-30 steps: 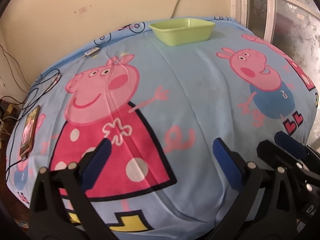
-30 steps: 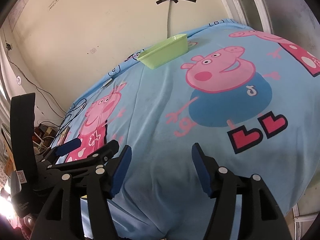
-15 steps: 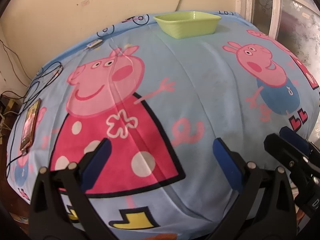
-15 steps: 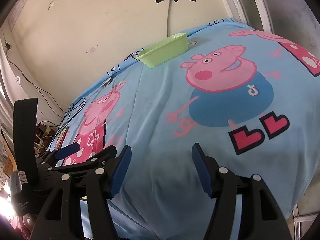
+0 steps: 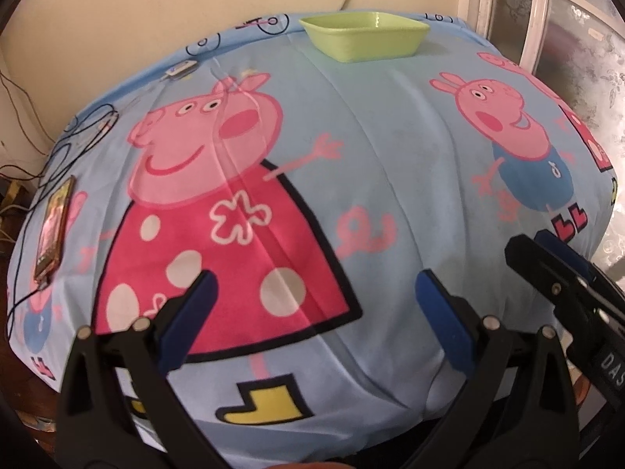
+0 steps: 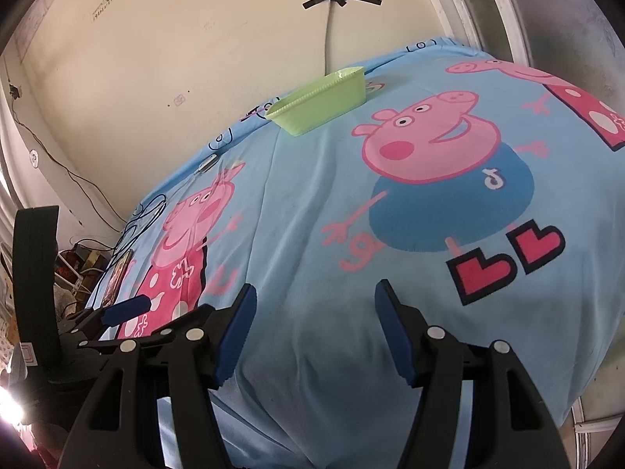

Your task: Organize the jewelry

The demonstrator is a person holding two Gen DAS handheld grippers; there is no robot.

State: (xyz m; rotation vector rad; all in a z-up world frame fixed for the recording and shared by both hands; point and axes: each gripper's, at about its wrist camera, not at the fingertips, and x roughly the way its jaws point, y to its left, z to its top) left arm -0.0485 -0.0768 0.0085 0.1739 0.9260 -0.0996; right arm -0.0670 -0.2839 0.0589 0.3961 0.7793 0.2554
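- Tray (image 5: 365,37): green, at the counter's (image 5: 390,148) far edge by the wall, long axis crosswise; no jewelry visible.
- It lies straight ahead of my left hand-held gripper (image 5: 312,316), far-left of my right one (image 6: 312,332).
- Both hand-held grippers are spread, empty, at the near edge; I judge the left is better lined up.

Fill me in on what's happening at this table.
A person holds a gripper in each hand over a table covered with a blue cartoon-pig cloth. The left gripper and right gripper are both open and empty. A green tray sits at the far edge, a phone at the left edge. No jewelry is visible yet.
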